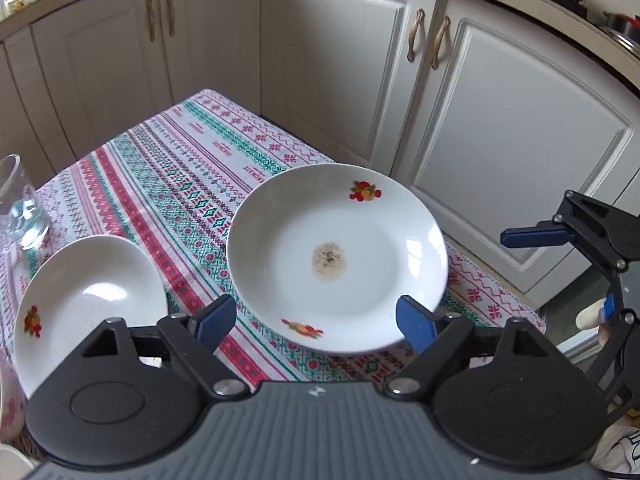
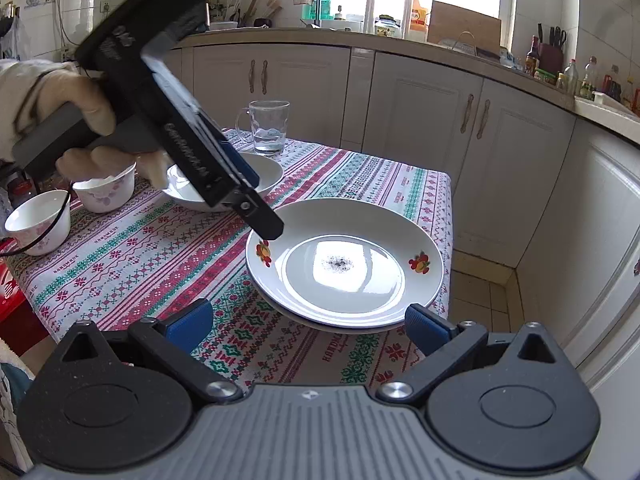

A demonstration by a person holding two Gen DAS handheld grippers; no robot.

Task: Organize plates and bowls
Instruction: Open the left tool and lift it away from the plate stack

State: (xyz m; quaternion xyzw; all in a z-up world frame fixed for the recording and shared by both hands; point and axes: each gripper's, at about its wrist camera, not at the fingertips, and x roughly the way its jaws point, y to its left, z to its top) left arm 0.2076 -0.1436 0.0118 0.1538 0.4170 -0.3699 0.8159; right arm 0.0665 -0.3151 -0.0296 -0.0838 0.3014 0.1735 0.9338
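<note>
A white plate (image 1: 336, 256) with fruit decals and a brown stain in its middle lies near the table's right corner. In the right wrist view this plate (image 2: 344, 268) seems to rest on a second plate whose rim shows beneath it. My left gripper (image 1: 316, 324) is open, its blue pads either side of the plate's near rim without touching; a gloved hand (image 2: 60, 92) holds the left gripper (image 2: 256, 200) above the plate's left rim. My right gripper (image 2: 310, 326) is open and empty just short of the plate. A deeper white dish (image 1: 92, 308) sits to the left.
A patterned tablecloth (image 2: 132, 248) covers the table. Two small flowered bowls (image 2: 106, 192) (image 2: 38, 220) stand at its left side, a glass mug (image 2: 268, 126) with some water at the back. White cabinet doors (image 1: 344, 60) close off the far side; tiled floor (image 2: 480, 300) lies beyond the corner.
</note>
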